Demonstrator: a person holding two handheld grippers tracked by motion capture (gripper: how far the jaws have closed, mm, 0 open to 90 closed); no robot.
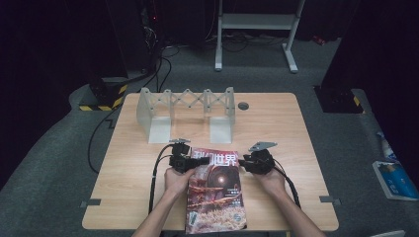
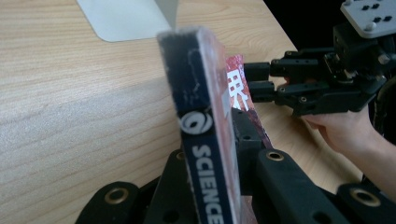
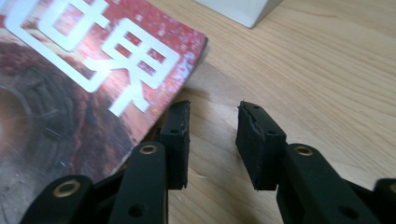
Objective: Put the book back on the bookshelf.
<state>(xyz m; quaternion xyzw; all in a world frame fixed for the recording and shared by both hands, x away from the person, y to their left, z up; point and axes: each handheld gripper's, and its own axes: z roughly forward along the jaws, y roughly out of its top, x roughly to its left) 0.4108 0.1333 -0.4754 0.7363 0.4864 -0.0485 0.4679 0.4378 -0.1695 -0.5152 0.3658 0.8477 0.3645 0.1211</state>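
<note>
Magazine (image 1: 216, 192): lies on the bench (image 1: 276, 128) between both hands, near the front edge; its spine side is raised, seen edge-on in the left gripper view.
Left hand-held gripper (image 1: 201, 160): clenched on the magazine's spine edge (image 2: 205, 140) near the top corner.
Right hand-held gripper (image 3: 212, 140): released, jaws apart with bare wood between them, just beside the magazine's far top corner (image 3: 196, 44).
Folding metal rack (image 1: 187, 111): stands behind the magazine, well apart.

Table lit from above, dark surroundings, soft focus.
</note>
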